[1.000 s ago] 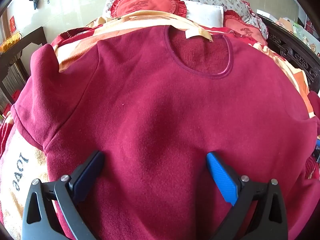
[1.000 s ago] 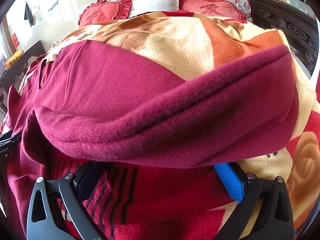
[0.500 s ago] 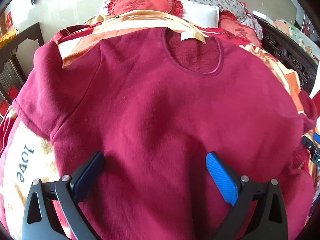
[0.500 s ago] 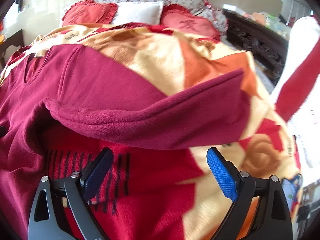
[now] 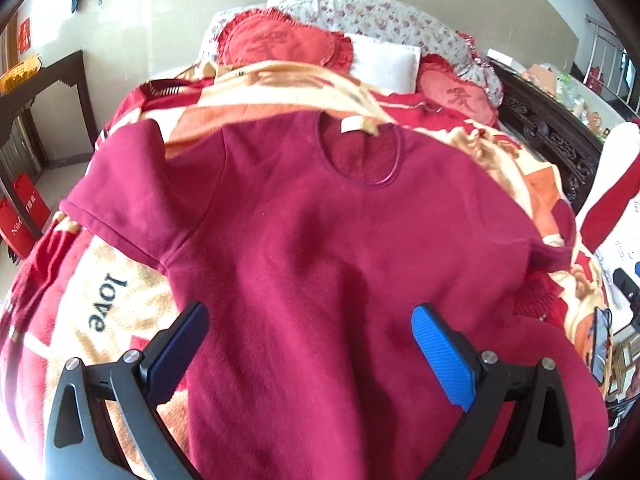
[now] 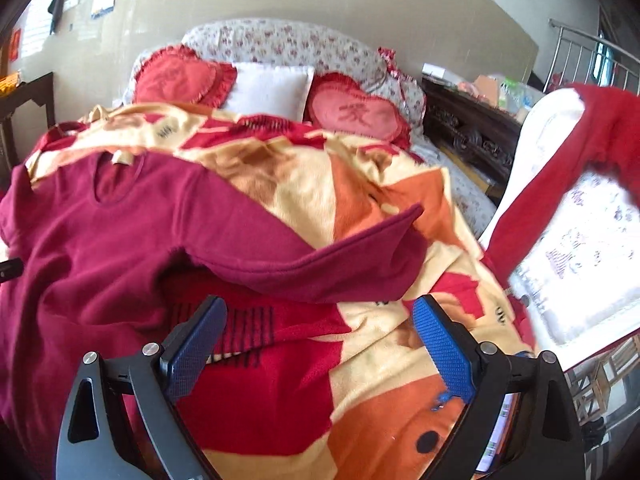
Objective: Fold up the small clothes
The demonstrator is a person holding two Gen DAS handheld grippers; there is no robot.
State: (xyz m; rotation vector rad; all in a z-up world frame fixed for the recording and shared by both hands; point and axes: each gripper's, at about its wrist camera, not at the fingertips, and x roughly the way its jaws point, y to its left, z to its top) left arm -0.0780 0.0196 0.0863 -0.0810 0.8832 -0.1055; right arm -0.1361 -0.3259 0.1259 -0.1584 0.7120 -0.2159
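My left gripper (image 5: pixel 310 344) hangs released above the dark red fleece top (image 5: pixel 320 264), spread flat on the patterned red-and-orange blanket (image 5: pixel 100 320). My right gripper (image 6: pixel 320 334), released too, has backed off; the sleeve (image 6: pixel 320 256) now lies at twelve o'clock.

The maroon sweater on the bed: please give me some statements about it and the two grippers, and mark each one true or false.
1. The maroon sweater lies front up on the patterned blanket, neckline toward the pillows. True.
2. The left gripper is shut on the sweater's hem. False: its jaws stand open above the body of the sweater, holding nothing.
3. The right gripper is open and empty. True.
4. The long sleeve in the right wrist view is already folded across the chest. False: it stretches out sideways over the blanket.
5. A white pillow sits between two red heart cushions. True.
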